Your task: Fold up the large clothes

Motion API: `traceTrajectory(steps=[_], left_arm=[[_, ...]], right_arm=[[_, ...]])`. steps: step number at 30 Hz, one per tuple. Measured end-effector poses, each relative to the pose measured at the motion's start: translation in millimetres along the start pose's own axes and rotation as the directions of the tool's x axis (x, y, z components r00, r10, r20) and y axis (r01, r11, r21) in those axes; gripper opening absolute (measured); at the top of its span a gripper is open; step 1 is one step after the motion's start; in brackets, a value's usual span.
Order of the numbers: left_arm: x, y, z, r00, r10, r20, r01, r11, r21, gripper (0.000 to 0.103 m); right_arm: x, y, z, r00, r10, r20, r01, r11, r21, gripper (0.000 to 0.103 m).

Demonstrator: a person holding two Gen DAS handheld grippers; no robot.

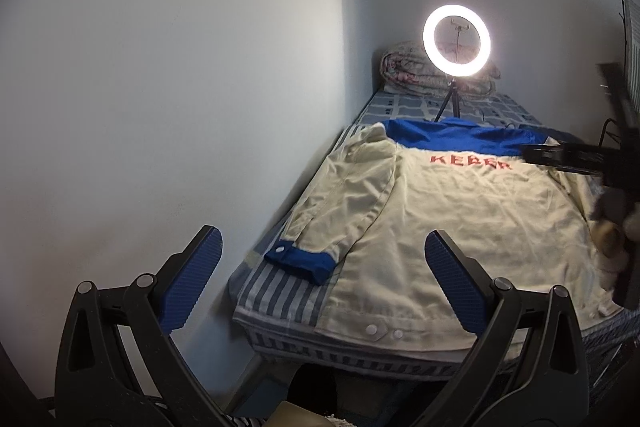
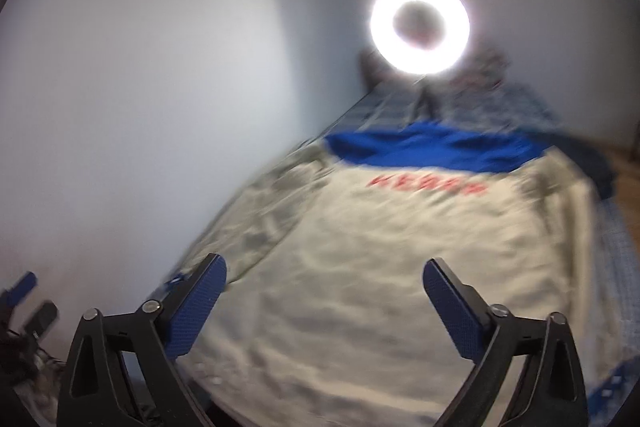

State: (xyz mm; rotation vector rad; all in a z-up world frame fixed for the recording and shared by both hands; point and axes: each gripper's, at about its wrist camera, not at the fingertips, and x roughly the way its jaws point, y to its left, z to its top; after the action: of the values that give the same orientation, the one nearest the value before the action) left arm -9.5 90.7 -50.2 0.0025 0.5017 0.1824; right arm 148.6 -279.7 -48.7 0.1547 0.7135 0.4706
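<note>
Jacket [image 1: 440, 227] spread flat, back up, across the near end of the bed [image 1: 276, 295]; left sleeve laid along the wall-side edge. No folds yet. Left gripper [image 1: 324, 291] and right gripper [image 2: 324, 311] wide open, empty, above the hem.

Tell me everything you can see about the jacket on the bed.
The jacket lies spread flat, back side up, on the striped bed, collar end toward the ring light. Its body is cream woven-looking cloth, lightly wrinkled, with a blue yoke across the shoulders and red letters below it. The left sleeve is folded along the body and ends in a blue cuff with a snap. Two snaps show at the near hem. Neither gripper holds it.
</note>
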Motion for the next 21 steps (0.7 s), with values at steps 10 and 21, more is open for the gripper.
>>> traceTrajectory(steps=[10, 21], left_arm=[[33, 26, -27, 0.994, -0.036, -0.107, 0.028, 0.997, -0.075, 0.089], [66, 41, -35, 0.982, -0.101, -0.156, 0.079, 0.986, -0.145, 0.089]], right_arm=[[188, 42, -24, 0.886, 0.300, -0.354, -0.246, 0.951, 0.189, 0.052], [286, 67, -43, 0.824, 0.302, -0.480, -0.175, 0.941, 0.290, 0.040]])
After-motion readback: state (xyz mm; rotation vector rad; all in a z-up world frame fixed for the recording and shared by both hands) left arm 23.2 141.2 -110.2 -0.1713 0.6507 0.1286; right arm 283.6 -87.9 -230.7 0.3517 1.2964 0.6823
